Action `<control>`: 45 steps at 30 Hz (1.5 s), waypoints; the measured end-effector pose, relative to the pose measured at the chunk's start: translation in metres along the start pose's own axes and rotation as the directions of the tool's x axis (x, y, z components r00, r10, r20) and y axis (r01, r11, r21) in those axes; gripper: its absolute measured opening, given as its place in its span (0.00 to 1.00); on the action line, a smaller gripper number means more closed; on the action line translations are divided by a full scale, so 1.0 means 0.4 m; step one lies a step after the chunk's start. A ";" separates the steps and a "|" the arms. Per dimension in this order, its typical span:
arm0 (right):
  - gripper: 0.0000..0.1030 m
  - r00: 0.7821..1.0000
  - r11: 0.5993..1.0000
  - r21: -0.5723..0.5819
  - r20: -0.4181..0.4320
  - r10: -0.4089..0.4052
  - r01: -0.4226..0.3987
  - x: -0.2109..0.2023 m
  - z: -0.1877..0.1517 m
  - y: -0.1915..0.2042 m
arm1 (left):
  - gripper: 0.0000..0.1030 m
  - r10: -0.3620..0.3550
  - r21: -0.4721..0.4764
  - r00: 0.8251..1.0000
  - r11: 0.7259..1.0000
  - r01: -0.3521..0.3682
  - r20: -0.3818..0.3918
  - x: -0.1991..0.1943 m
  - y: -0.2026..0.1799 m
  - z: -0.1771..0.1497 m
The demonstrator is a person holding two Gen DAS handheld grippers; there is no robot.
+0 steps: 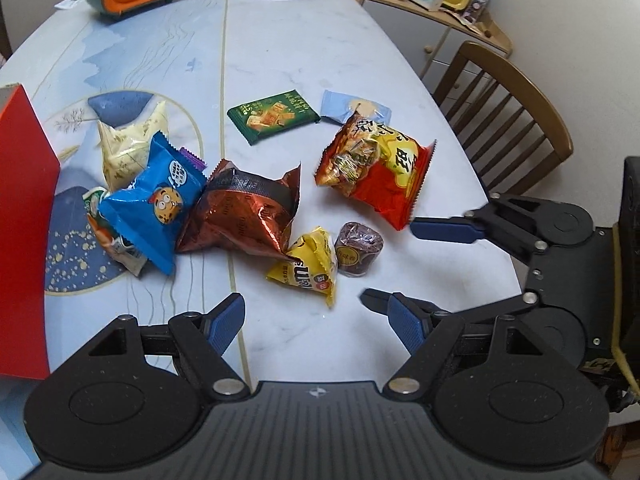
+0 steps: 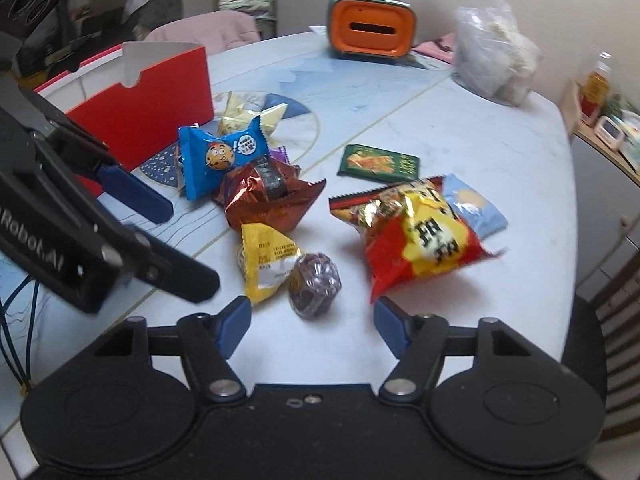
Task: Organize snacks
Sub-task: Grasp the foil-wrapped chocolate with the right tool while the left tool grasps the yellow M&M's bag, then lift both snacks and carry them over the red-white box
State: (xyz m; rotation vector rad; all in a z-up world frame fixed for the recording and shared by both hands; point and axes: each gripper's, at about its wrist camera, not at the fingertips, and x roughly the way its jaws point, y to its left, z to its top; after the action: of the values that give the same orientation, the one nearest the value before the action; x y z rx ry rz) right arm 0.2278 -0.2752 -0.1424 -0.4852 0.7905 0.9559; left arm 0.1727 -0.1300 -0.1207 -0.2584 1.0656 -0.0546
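Nothing sorted yet: snack packets (image 1: 240,208) lie loose on the table (image 1: 320,52) ahead of both grippers' fingers, red box (image 2: 160,112) beyond them, left gripper (image 1: 316,320) and right gripper (image 2: 312,322) spread, pinching nothing.

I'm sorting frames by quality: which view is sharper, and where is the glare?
Left wrist view: crisp, with glare on the brown foil bag. Right wrist view: softer, motion blur on the red and yellow bag; fisheye bending curves the table edge in both.
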 end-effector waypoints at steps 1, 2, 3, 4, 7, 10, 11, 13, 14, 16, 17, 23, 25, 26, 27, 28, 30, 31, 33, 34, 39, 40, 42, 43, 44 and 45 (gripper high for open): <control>0.61 1.000 1.000 -0.010 -0.001 0.008 -0.008 0.008 0.005 -0.002 | 0.76 0.016 -0.003 1.000 1.000 -0.016 0.004 0.002 -0.003 0.001; 0.59 1.000 1.000 -0.020 -0.001 0.016 -0.016 0.015 0.007 -0.004 | 0.76 0.029 -0.005 1.000 1.000 -0.029 0.004 0.005 -0.004 0.002; 0.58 1.000 0.999 -0.027 -0.002 0.025 -0.025 0.022 0.008 -0.007 | 0.76 0.034 -0.012 0.999 0.999 -0.034 0.000 0.010 -0.002 0.004; 0.56 0.999 0.999 -0.030 -0.005 0.035 -0.035 0.029 0.009 -0.010 | 0.76 0.033 -0.024 0.999 0.999 -0.033 -0.005 0.014 0.003 0.007; 0.48 0.998 0.998 -0.030 -0.010 0.057 -0.057 0.047 0.009 -0.019 | 0.76 0.032 -0.058 0.999 0.998 -0.033 -0.010 0.022 0.012 0.011; 0.43 0.998 0.997 -0.018 -0.004 0.069 -0.069 0.059 0.007 -0.025 | 0.76 0.038 -0.081 0.999 0.996 -0.039 -0.010 0.028 0.016 0.015; 0.42 0.998 0.997 -0.012 -0.001 0.070 -0.070 0.062 0.007 -0.028 | 0.76 0.039 -0.087 0.999 0.995 -0.040 -0.011 0.031 0.017 0.016; 0.32 0.996 0.996 -0.001 -0.001 0.084 -0.084 0.066 0.006 -0.036 | 0.76 0.034 -0.094 0.999 0.995 -0.036 -0.016 0.039 0.016 0.017; 0.30 0.996 0.996 0.002 0.001 0.089 -0.089 0.067 0.005 -0.039 | 0.76 0.034 -0.096 0.999 0.995 -0.036 -0.017 0.043 0.014 0.019; 0.26 0.995 0.995 0.005 0.006 0.096 -0.096 0.063 -0.001 -0.045 | 0.75 0.035 -0.099 0.999 0.994 -0.036 -0.019 0.053 0.009 0.021; 0.25 0.995 0.995 0.009 0.008 0.098 -0.098 0.060 -0.005 -0.048 | 0.75 0.035 -0.101 0.999 0.994 -0.037 -0.022 0.060 0.007 0.023; 0.25 0.996 0.996 0.016 0.006 0.093 -0.093 0.034 -0.033 -0.059 | 0.75 0.062 -0.111 0.998 0.992 -0.065 -0.030 0.107 0.002 0.033; 0.25 0.995 0.995 0.026 0.004 0.095 -0.095 0.026 -0.041 -0.063 | 0.72 0.082 -0.103 0.996 0.991 -0.084 -0.028 0.121 -0.002 0.035; 0.25 0.995 0.995 0.028 0.003 0.096 -0.096 0.022 -0.046 -0.064 | 0.70 0.092 -0.096 0.995 0.991 -0.094 -0.028 0.127 -0.006 0.035; 0.25 0.995 0.995 0.033 0.004 0.095 -0.095 0.020 -0.049 -0.065 | 0.69 0.103 -0.090 0.994 0.990 -0.105 -0.027 0.133 -0.009 0.035; 0.25 0.996 0.995 0.039 0.004 0.093 -0.094 0.018 -0.052 -0.065 | 0.69 0.112 -0.084 0.993 0.990 -0.114 -0.025 0.138 -0.011 0.036; 0.25 0.996 0.995 0.052 0.005 0.091 -0.091 0.015 -0.055 -0.066 | 0.65 0.127 -0.066 0.992 0.990 -0.128 -0.016 0.145 -0.018 0.035; 0.25 0.996 0.995 0.055 0.005 0.088 -0.089 0.014 -0.056 -0.066 | 0.61 0.136 -0.055 0.991 0.989 -0.137 -0.013 0.148 -0.022 0.034; 0.25 0.997 0.995 0.063 0.005 0.082 -0.082 0.012 -0.058 -0.064 | 0.56 0.148 -0.037 0.989 0.988 -0.148 -0.002 0.150 -0.025 0.032; 0.25 0.997 0.995 0.068 0.005 0.079 -0.079 0.011 -0.058 -0.063 | 0.50 0.150 -0.031 0.989 0.988 -0.150 0.002 0.149 -0.027 0.031; 0.24 0.998 0.993 0.107 0.010 0.058 -0.059 0.005 -0.061 -0.053 | 0.46 0.147 -0.025 0.989 0.989 -0.146 0.017 0.140 -0.023 0.022; 0.24 0.999 0.992 0.116 0.010 0.053 -0.053 0.003 -0.062 -0.051 | 0.46 0.145 -0.027 0.989 0.989 -0.145 0.017 0.137 -0.020 0.019; 0.24 0.999 0.991 0.130 0.013 0.040 -0.041 -0.001 -0.063 -0.043 | 0.46 0.141 -0.033 0.990 0.989 -0.141 0.021 0.129 -0.013 0.012; 0.24 0.999 0.990 0.138 0.013 0.033 -0.035 -0.004 -0.063 -0.040 | 0.46 0.140 -0.035 0.990 0.990 -0.139 0.021 0.124 -0.010 0.008; 0.24 1.000 0.989 0.149 0.012 0.026 -0.028 -0.007 -0.063 -0.036 | 0.46 0.140 -0.038 0.990 0.990 -0.139 0.020 0.118 -0.006 0.004; 0.24 1.000 0.987 0.161 0.013 0.021 -0.023 -0.012 -0.064 -0.033 | 0.46 0.140 -0.040 0.990 0.989 -0.139 0.021 0.111 -0.003 -0.001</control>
State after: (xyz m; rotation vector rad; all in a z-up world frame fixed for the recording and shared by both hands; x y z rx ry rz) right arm 0.2280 -0.3016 -0.1543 -0.3311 0.8574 0.9062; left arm 0.1941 -0.1386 -0.1586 -0.2180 1.0591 0.0949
